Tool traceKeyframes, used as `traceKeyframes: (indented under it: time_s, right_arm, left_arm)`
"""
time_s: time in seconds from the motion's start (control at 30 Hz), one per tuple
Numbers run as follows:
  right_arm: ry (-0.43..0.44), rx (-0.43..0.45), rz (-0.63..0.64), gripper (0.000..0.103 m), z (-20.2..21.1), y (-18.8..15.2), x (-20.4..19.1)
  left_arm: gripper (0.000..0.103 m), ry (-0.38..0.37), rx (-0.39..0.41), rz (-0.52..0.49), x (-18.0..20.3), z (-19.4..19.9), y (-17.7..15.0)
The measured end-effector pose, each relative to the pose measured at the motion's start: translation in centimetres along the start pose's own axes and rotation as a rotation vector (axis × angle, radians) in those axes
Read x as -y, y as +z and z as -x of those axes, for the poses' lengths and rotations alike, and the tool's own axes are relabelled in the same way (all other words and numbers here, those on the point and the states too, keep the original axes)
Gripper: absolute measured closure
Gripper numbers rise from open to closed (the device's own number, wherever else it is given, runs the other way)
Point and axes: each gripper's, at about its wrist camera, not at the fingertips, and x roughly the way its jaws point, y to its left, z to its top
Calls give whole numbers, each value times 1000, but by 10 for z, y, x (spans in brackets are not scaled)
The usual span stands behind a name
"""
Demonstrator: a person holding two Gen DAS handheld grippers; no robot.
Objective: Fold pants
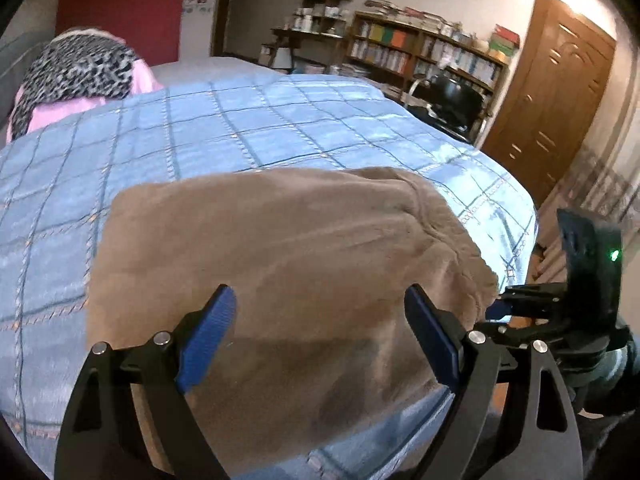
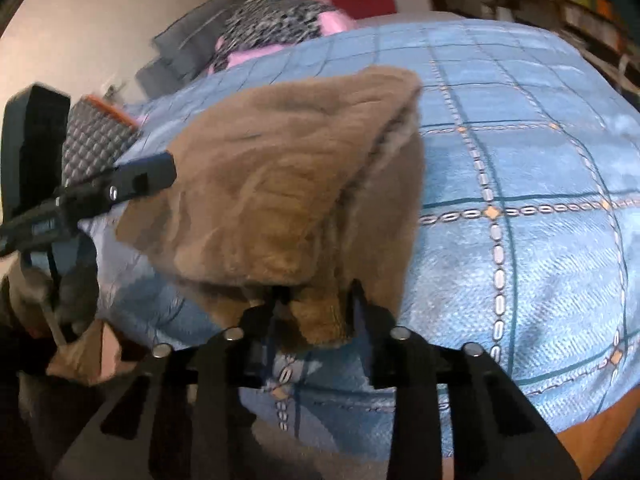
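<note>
On the bed (image 1: 280,120), over its blue checked cover, the brown pants (image 1: 280,248) lay in a folded heap near the front edge. The left gripper (image 1: 320,312) tilted down above them, its jaws spread wide and holding nothing, blue pads (image 1: 208,336) clear of the cloth. The right gripper (image 2: 316,300) also sloped downward at the heap's near corner, its jaws drawn close on a fold of the pants, a flap draped over them.
</note>
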Motion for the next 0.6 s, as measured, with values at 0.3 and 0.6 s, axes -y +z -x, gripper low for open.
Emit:
traceKeyframes:
  time_s: [0.3, 0.6]
  right_arm:
    - [-156, 68, -34, 81, 15, 6, 14]
    - [-91, 151, -157, 73, 45, 6, 33]
  left_arm:
    - [15, 1, -100, -195, 50, -38, -31]
    - [14, -18, -71, -134, 42, -38, -31]
